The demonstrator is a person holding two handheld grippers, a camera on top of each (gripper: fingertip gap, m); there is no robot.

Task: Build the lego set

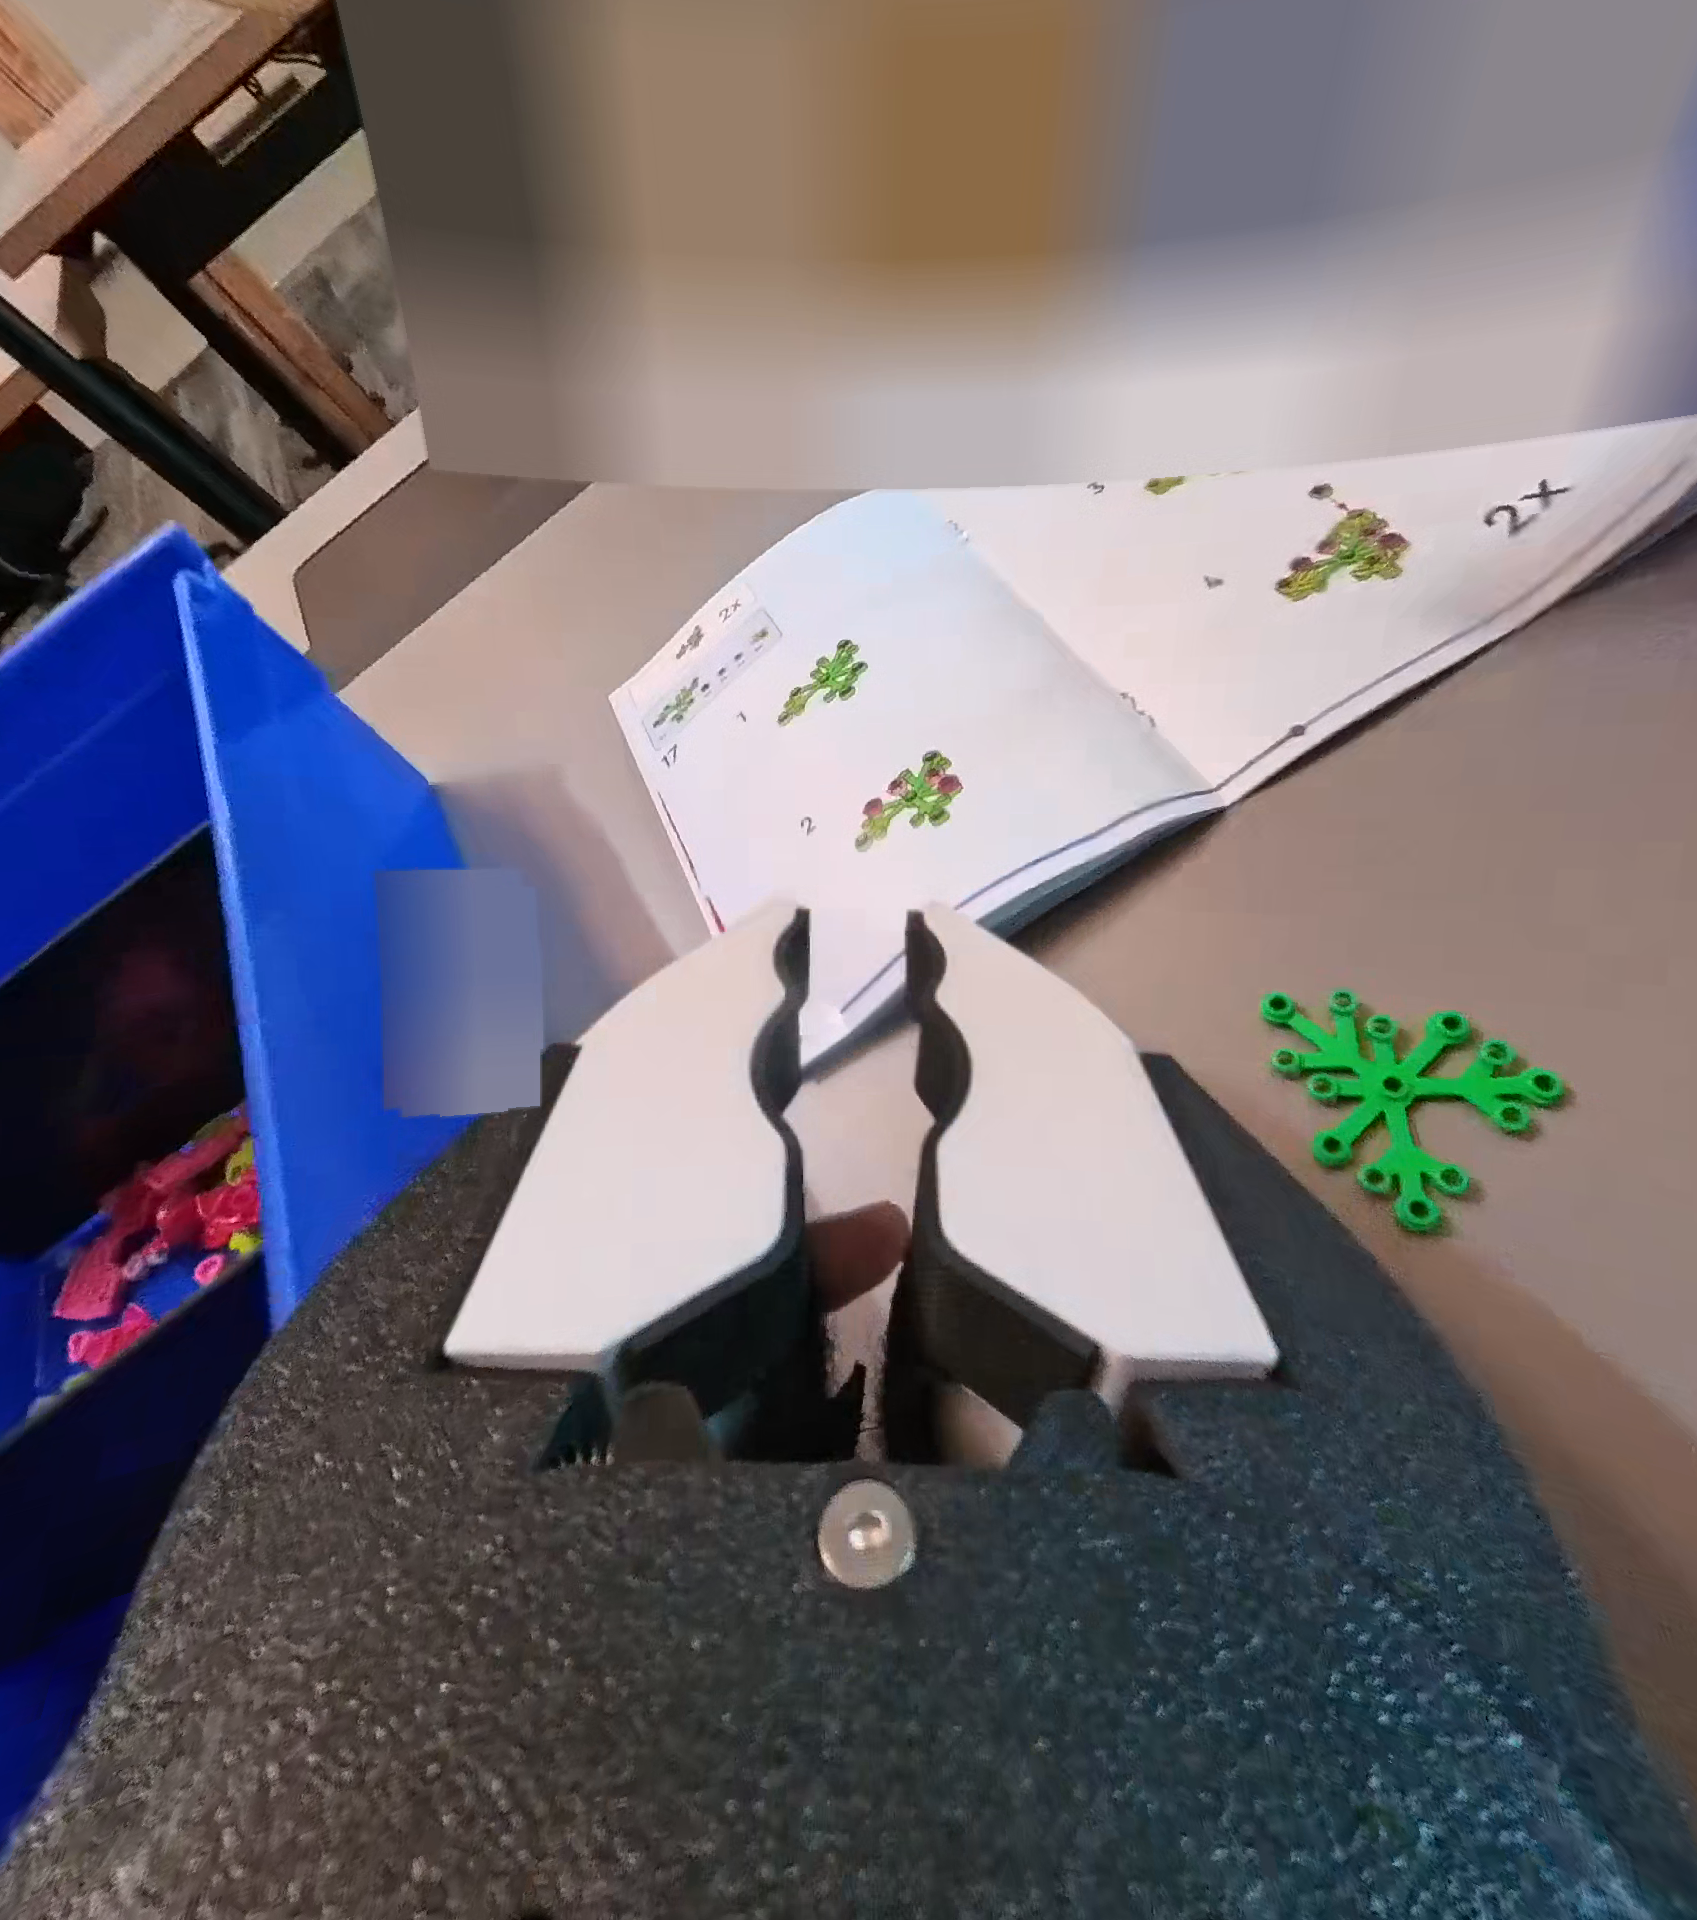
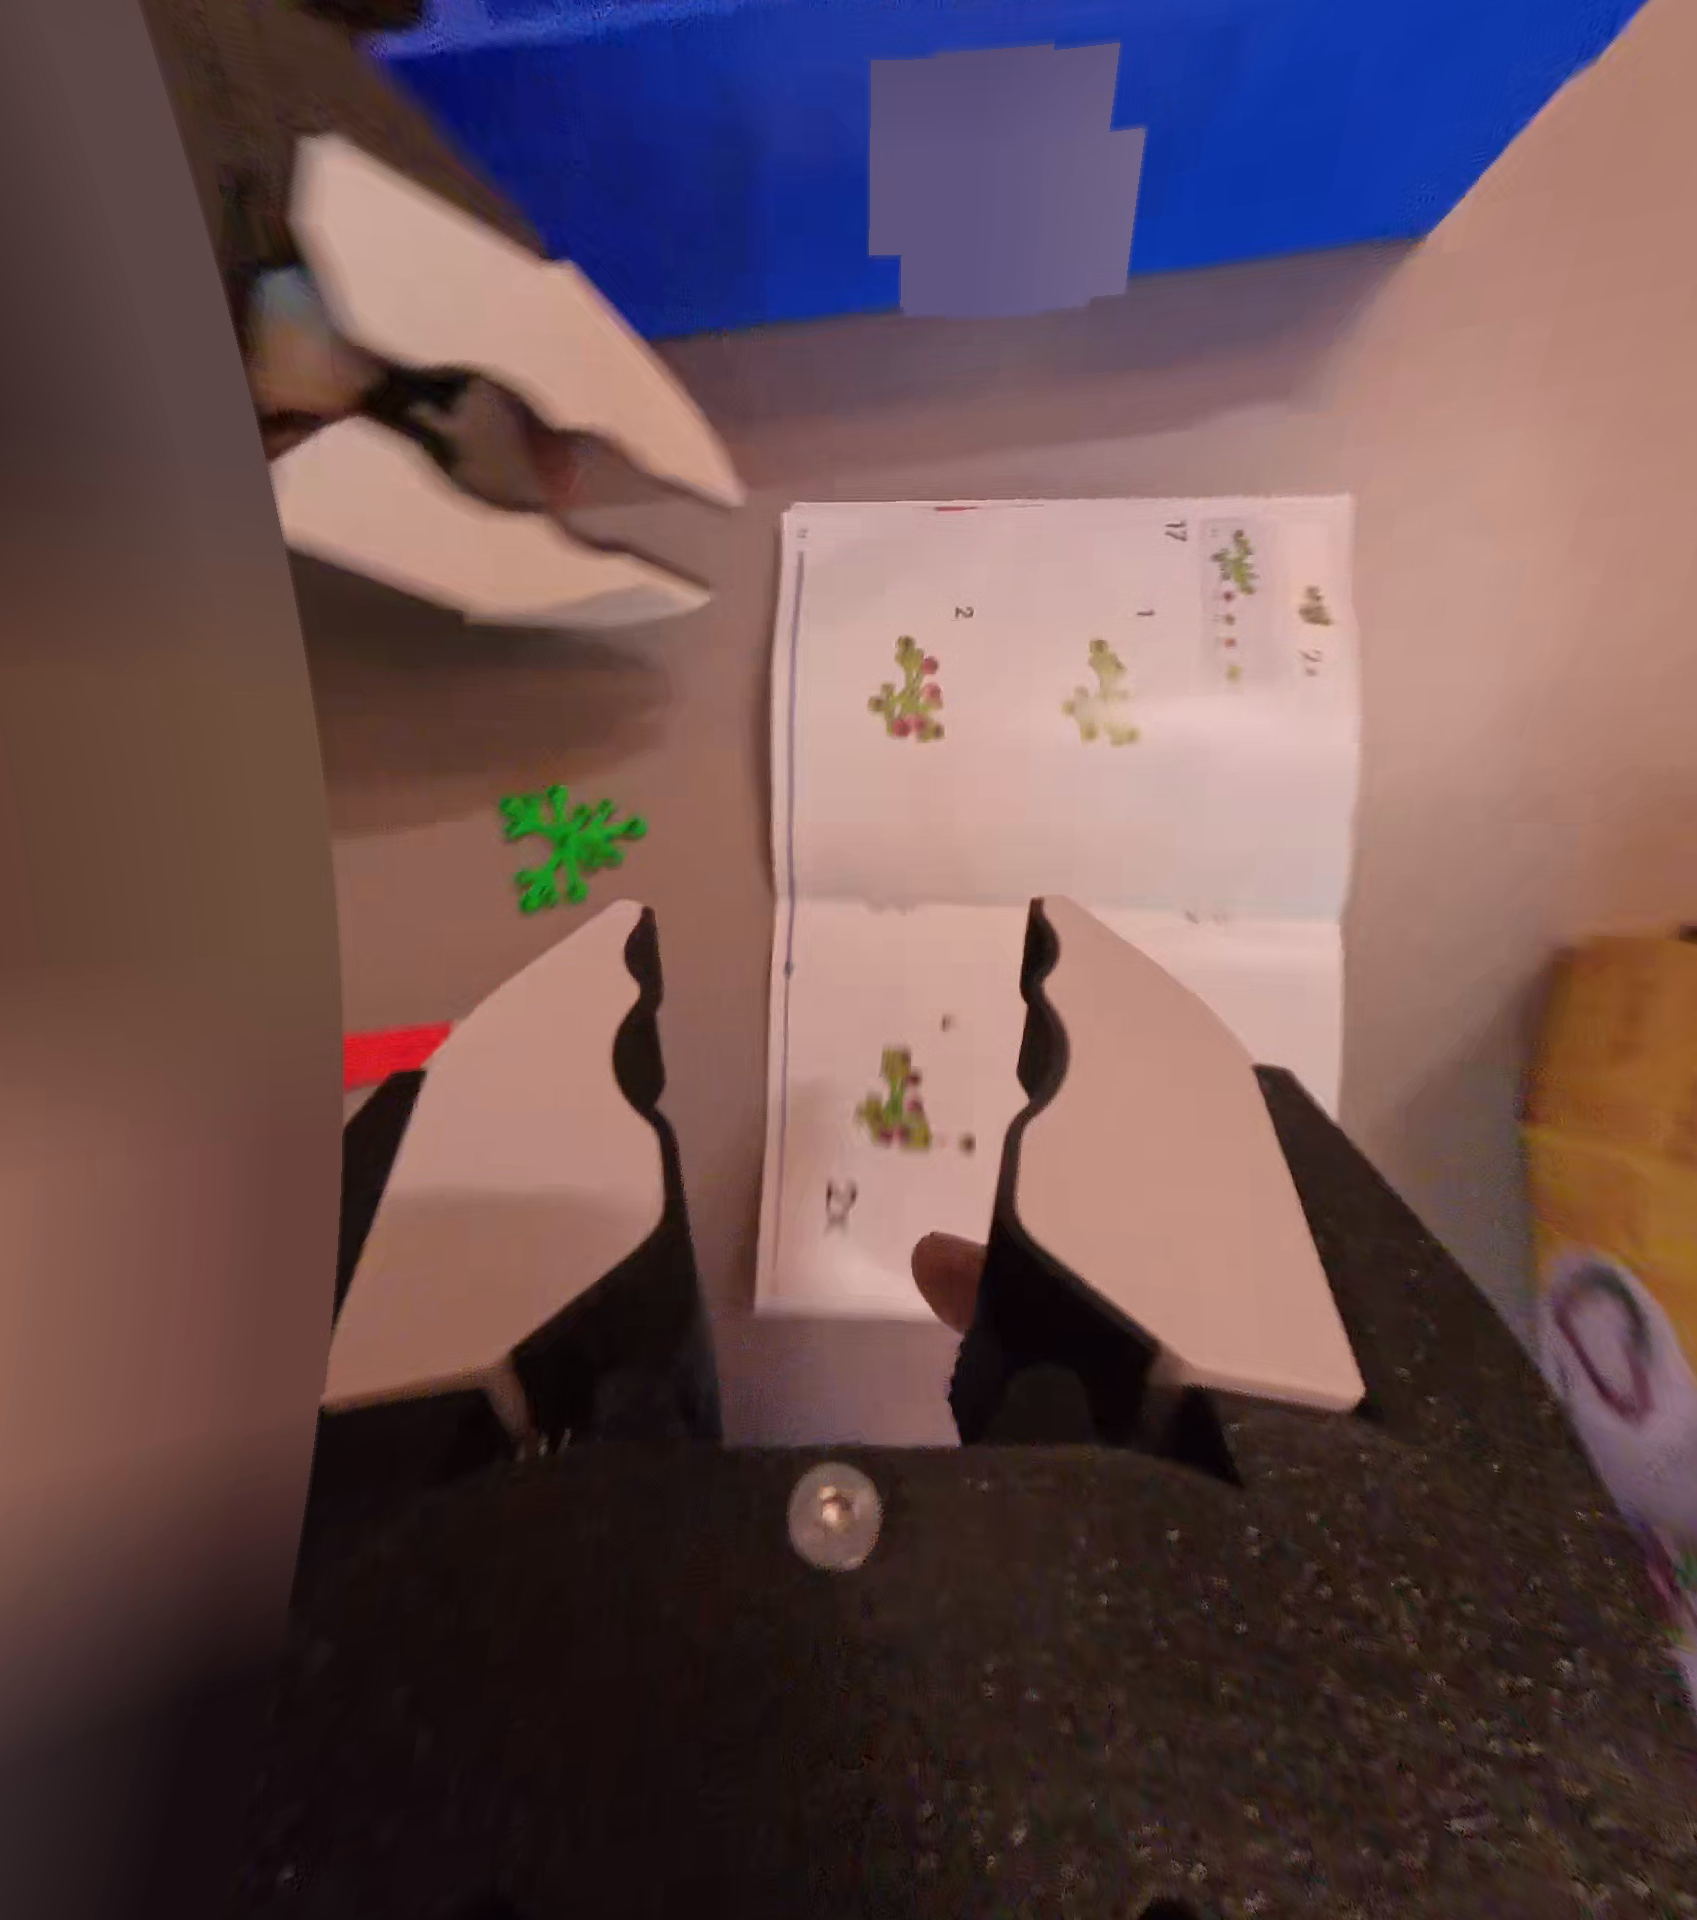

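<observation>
Lego leaf piece [image 1: 1407, 1103], bright green and branch-shaped, lies flat on the grey table [image 1: 1446, 831], bare surface all round it, just right of the left gripper [image 1: 856, 925] and near the open instruction booklet [image 1: 927, 707]. Left gripper has nothing between its white fingers [image 1: 657, 1143]; a narrow gap shows, jaws slightly apart, tips over the booklet's near edge. A fingertip shows behind the gap.

Blue bin [image 1: 231, 727] stands left of the left gripper, touching the table, beside the booklet. Inside it: a loose heap of pink pieces [image 1: 169, 1247] with a few yellow-green ones mixed in, low in the bottom compartment. Upper part of the bin is dark; contents there cannot be told.

Right gripper [image 2: 839, 914] hangs over the booklet, jaws spread wide, empty. From the right wrist view the green piece sits left of the booklet, between the two grippers, and the bin is beyond the booklet. A yellow and white box [image 2: 1675, 1195] lies at right, blurred. A red strip [image 2: 392, 1049] shows at left edge of the right gripper.
</observation>
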